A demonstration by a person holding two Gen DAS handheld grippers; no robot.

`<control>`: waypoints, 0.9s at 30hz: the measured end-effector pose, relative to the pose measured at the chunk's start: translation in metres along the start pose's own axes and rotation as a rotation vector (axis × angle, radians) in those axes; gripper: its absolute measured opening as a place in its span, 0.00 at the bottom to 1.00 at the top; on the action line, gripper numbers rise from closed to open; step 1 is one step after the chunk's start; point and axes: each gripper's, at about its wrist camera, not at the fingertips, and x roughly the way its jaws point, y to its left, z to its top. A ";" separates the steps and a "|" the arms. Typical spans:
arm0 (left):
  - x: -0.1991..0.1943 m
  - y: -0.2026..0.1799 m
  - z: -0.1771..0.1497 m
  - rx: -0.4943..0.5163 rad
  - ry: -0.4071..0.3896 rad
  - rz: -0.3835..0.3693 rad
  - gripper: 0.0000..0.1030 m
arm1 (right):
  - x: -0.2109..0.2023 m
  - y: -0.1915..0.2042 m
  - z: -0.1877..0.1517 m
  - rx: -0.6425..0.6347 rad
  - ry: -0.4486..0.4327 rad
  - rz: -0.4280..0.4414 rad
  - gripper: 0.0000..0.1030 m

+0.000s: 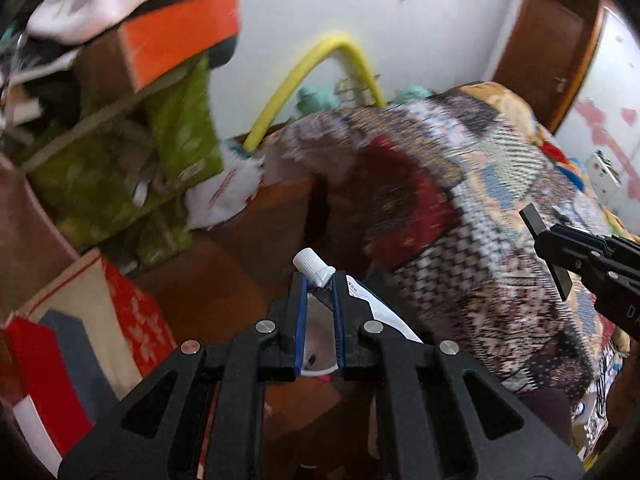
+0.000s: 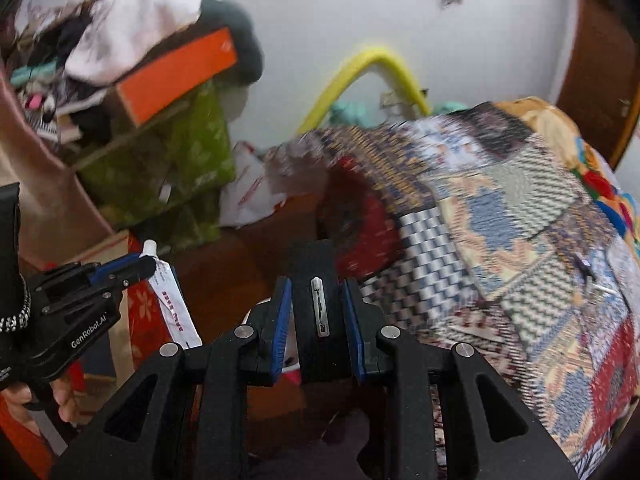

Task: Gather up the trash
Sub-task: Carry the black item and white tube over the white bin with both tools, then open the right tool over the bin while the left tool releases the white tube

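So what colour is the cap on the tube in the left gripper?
White cap on the tube, clearest in the left wrist view.

Right gripper (image 2: 316,312) clamping black box (image 2: 314,280), left gripper (image 2: 140,266) clamping tube (image 2: 176,308)

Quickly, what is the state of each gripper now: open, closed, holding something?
Left gripper: closed on a white squeeze tube with a white screw cap.
Right gripper: closed on a flat black rectangular object with a silver clip.
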 end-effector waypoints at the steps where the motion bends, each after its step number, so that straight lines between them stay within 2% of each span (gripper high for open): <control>1: 0.008 0.009 -0.003 -0.017 0.020 0.013 0.11 | 0.011 0.006 0.000 -0.009 0.021 0.012 0.23; 6: 0.045 0.040 -0.021 -0.069 0.113 0.064 0.11 | 0.057 0.025 -0.004 -0.026 0.105 0.065 0.23; 13: 0.092 0.059 -0.045 -0.096 0.223 0.102 0.11 | 0.115 0.040 -0.011 -0.010 0.228 0.111 0.23; 18: 0.121 0.065 -0.053 -0.112 0.294 0.101 0.11 | 0.152 0.046 -0.016 -0.008 0.313 0.161 0.24; 22: 0.142 0.063 -0.056 -0.124 0.344 0.073 0.10 | 0.171 0.047 -0.012 0.002 0.350 0.210 0.24; 26: 0.157 0.052 -0.052 -0.100 0.371 0.058 0.09 | 0.180 0.042 -0.006 0.021 0.371 0.217 0.38; 27: 0.159 0.049 -0.051 -0.091 0.373 0.056 0.09 | 0.179 0.039 -0.004 0.026 0.363 0.212 0.38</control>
